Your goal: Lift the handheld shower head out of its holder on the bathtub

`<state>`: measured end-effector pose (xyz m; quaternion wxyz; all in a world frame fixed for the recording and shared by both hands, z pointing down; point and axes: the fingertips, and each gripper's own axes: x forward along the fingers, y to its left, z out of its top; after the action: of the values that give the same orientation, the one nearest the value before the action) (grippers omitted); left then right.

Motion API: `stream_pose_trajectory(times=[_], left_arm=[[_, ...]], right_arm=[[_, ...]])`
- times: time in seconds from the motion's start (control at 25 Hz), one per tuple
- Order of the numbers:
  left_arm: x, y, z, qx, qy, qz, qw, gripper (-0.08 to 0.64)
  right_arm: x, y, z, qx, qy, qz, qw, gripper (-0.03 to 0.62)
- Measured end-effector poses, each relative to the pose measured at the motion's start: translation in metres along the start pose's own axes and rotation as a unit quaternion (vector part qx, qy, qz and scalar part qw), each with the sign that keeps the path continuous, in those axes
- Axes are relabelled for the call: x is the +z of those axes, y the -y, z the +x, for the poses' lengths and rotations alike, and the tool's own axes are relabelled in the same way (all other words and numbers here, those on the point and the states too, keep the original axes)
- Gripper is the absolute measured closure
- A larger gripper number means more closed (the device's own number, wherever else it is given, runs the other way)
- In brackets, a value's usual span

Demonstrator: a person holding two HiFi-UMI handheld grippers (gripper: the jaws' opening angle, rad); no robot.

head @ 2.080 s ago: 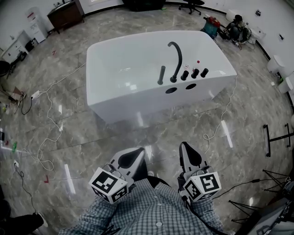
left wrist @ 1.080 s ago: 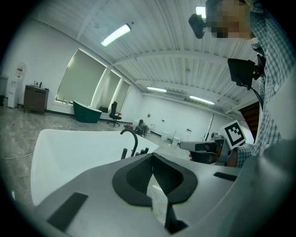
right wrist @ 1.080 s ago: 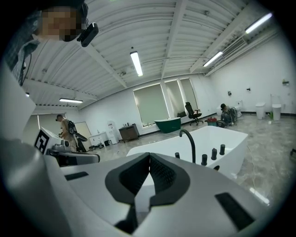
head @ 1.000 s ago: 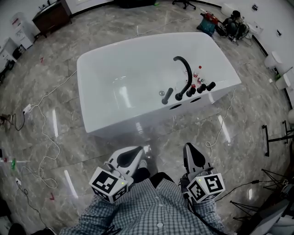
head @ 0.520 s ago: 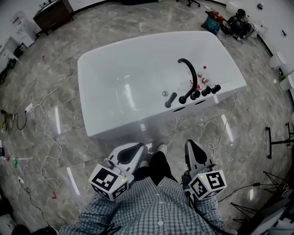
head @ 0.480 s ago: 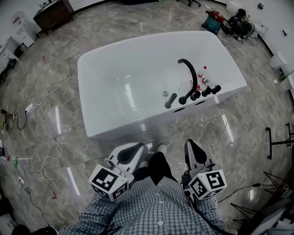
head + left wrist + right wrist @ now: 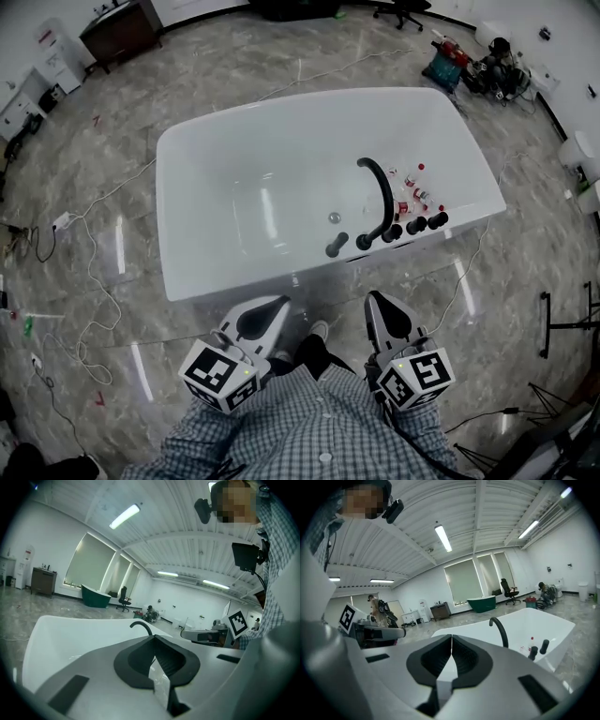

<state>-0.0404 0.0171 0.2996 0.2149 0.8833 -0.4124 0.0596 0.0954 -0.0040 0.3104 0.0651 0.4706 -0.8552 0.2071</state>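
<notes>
The white oval bathtub (image 7: 187,187) stands on the marble floor ahead. The short black handheld shower head (image 7: 335,247) sits upright in its holder on the tub's near rim, just left of the black arched spout (image 7: 380,192) and the row of black knobs (image 7: 413,225). The left tongs (image 7: 154,663) and right tongs (image 7: 451,657) are both pressed together and empty, well short of the rim. They must part before reaching in. A slanted pinch on the slim, smooth handle could slip, or knock the spout just beside it.
</notes>
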Motion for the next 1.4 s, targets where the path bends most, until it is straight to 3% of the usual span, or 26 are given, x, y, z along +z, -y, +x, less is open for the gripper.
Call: stream_pose_trajectory(times=[0.2,0.36,0.64,0.84,1.12,1.4], left_arm=[[0.016,-0.004,0.024,0.024,0.005,0.004,0.9997,0.554],[0.021,-0.004,0.039,0.043,0.005,0.005,0.9991,0.553],[0.0,-0.027,0.072,0.052,-0.012,-0.015,0.9985,0.554],[-0.016,-0.048,0.097,0.048,-0.029,0.009,0.9984,0.554],[-0.043,-0.075,0.114,0.027,-0.054,0.013,0.9981,0.554],[-0.058,-0.097,0.131,0.022,-0.033,0.003,0.9992,0.554]], right_arm=[[0.014,0.012,0.025,0.049,-0.006,-0.039,0.998,0.575],[0.015,0.03,0.039,0.065,-0.012,-0.047,0.997,0.574],[-0.006,0.063,0.063,0.058,-0.017,-0.08,0.995,0.574],[-0.031,0.091,0.08,0.028,-0.028,-0.076,0.996,0.574],[-0.08,0.098,0.12,0.033,-0.06,-0.086,0.994,0.573],[-0.125,0.114,0.158,0.025,-0.078,-0.091,0.992,0.572]])
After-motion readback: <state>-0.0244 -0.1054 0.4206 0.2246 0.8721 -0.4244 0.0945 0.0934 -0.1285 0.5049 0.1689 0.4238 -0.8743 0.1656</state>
